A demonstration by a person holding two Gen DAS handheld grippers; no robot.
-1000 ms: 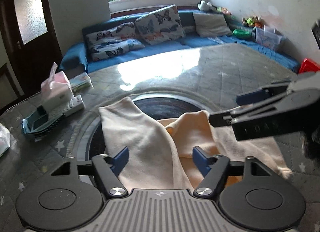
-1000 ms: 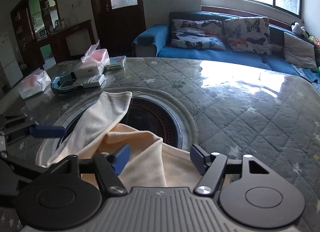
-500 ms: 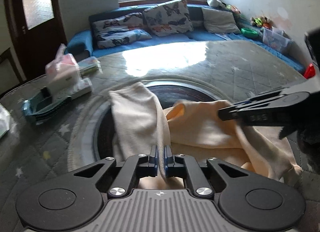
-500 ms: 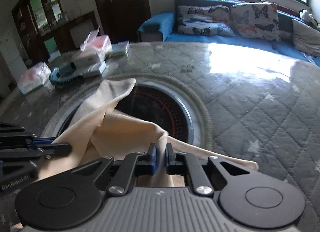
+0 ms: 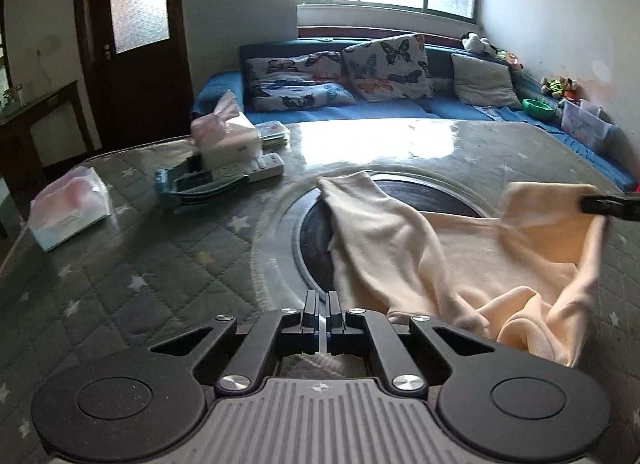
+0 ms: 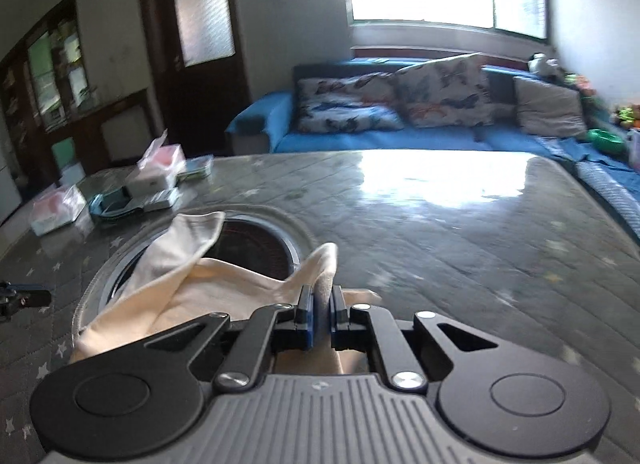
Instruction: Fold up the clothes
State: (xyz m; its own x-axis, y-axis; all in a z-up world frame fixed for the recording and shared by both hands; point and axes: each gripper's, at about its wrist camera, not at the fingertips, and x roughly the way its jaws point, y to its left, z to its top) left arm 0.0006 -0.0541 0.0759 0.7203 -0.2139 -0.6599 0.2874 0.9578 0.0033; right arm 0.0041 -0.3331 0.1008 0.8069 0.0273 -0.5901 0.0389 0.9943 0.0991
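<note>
Garment location: the cream garment [image 5: 404, 248] lies crumpled over the round inset [image 5: 316, 248] of the quilted table [image 5: 120, 248].
Progress: no neat fold visible; early stage, most folding remains.
Left gripper [image 5: 323, 306]: jaws closed; cloth between them probably, contact hidden.
Right gripper [image 6: 321, 306]: clamped on a garment corner, raised above the tabletop.
Pose: grippers well apart, cloth slack between.

Cream-peach soft cloth garment [image 5: 404, 240]; grey star-quilted counter [image 5: 152, 256]; blue sofa [image 5: 400, 110], butterfly-print cushions [image 5: 386, 66]; pink-white tissue box [image 5: 226, 136].
</note>
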